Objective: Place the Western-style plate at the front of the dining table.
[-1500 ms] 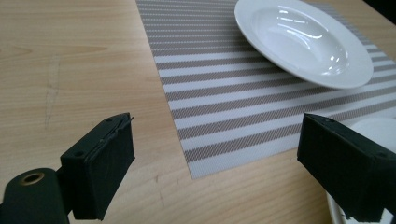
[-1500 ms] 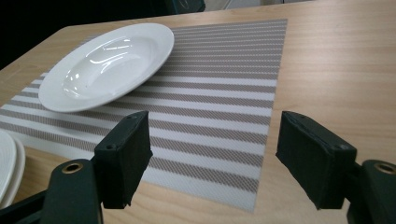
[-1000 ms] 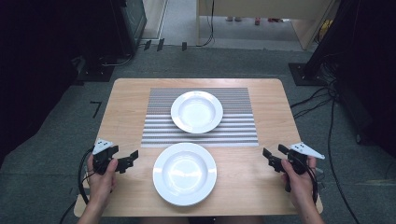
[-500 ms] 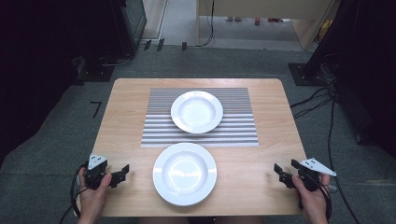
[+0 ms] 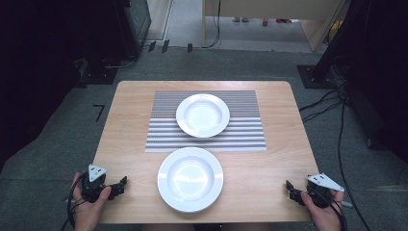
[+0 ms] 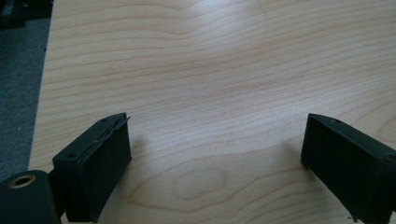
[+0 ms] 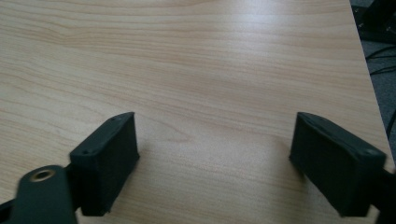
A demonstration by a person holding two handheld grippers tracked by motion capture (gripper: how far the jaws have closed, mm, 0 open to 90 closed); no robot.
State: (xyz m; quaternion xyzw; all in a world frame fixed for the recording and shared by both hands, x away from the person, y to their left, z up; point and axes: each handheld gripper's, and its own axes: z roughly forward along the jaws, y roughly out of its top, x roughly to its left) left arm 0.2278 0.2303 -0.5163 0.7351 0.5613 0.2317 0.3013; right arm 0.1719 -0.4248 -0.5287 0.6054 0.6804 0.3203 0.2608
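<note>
At the table's [image 5: 269, 159] near corners, left gripper [image 5: 120, 185] and right gripper [image 5: 291, 188] both fingers spread, right just opened wider, nothing between, near plate [image 5: 190, 179] at near edge between them, far plate [image 5: 202, 115] on striped mat [image 5: 161, 130].

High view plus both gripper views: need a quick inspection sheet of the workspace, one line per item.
Surface: wooden table, with a striped placemat on its far half.
Job's things: near plate on bare wood at the table's front; far plate on the placemat. Both white, looking empty, apart from each other.
Clutter: nothing seen.
Grippers: left gripper at the near left corner, right gripper at the near right corner; both open with only bare wood between the jaws. The right jaws have just been opening.
Cables: a cable trails from each gripper; floor cables lie right of the table.
Surroundings: grey carpet, dark equipment at the left and right edges.
</note>
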